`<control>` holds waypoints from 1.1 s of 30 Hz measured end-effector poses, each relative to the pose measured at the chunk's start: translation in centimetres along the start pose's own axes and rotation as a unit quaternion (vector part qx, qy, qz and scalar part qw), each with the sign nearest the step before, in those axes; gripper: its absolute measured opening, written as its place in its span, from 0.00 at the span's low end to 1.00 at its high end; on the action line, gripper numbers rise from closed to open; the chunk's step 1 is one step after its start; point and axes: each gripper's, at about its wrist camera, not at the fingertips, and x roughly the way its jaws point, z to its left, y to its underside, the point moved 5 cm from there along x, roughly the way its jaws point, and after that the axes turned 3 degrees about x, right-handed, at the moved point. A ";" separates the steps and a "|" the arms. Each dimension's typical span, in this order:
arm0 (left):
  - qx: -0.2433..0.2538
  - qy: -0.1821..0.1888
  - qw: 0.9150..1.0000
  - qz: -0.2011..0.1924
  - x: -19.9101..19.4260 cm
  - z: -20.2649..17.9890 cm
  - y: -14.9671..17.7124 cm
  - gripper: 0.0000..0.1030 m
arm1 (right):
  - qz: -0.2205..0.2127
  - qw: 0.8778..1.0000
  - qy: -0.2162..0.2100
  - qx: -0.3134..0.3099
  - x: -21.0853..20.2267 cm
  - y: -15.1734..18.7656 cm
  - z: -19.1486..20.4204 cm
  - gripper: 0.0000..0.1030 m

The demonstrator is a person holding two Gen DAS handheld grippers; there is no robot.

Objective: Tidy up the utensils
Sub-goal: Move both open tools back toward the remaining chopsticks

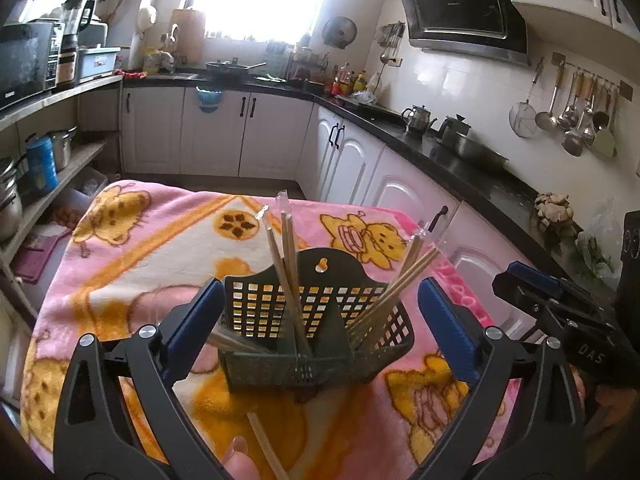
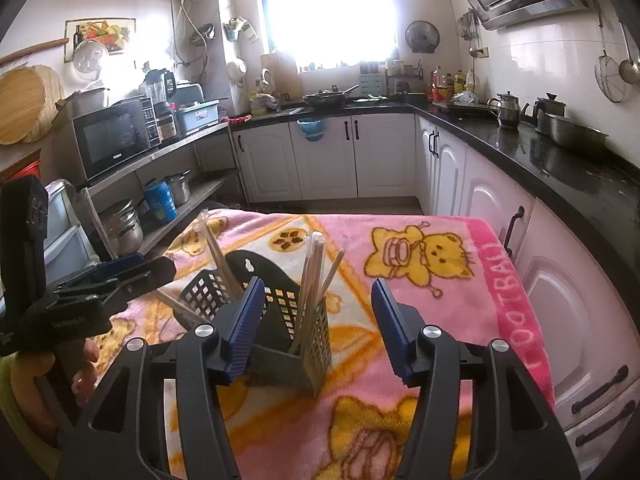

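One loose chopstick [image 1: 266,446] lies lengthwise just under the spread left gripper [image 1: 320,336] (nearer than the equally spread right gripper [image 2: 316,326]), before the caddy [image 1: 316,320].

The rack [image 1: 316,320] stands on the blanket [image 1: 168,248], chopsticks [image 1: 288,264] upright in its left and right compartments; one chopstick [image 1: 266,446] lies near.

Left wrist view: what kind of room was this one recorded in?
A home kitchen, most likely: a range hood on the tiled wall, ladles and strainers hanging from a rail, and a microwave on a shelf.
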 end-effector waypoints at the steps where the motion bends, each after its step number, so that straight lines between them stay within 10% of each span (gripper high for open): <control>1: 0.002 -0.001 1.000 -0.001 -0.3 -0.1 0.2 0.86 | 0.001 1.000 0.000 0.000 -0.3 0.3 0.0 0.53; 33: -0.022 -0.023 0.999 0.027 -5.0 2.5 9.7 0.86 | 0.065 0.998 -0.001 0.005 -2.3 9.3 0.3 0.54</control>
